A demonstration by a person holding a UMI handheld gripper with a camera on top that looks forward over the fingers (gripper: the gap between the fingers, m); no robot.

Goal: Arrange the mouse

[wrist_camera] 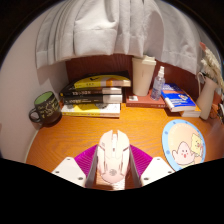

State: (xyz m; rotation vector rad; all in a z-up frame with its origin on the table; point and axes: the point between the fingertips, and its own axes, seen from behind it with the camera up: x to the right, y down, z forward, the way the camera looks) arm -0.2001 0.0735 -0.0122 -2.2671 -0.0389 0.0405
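Note:
A pale pink-white computer mouse (112, 155) sits between my gripper's (112, 168) two fingers, its nose pointing away from me. Both magenta pads (84, 158) press against its sides, so the gripper is shut on the mouse. It is held just above the wooden desk (90, 132), near the desk's front. A round light-blue mouse mat (186, 143) with a cartoon print lies on the desk ahead and to the right of the fingers.
A stack of books (93, 97) lies at the back of the desk. A dark green mug (45, 107) stands to the left of it. A clear bottle (145, 78), a blue book (181, 101) and small items stand at the back right. A white curtain (110, 28) hangs behind.

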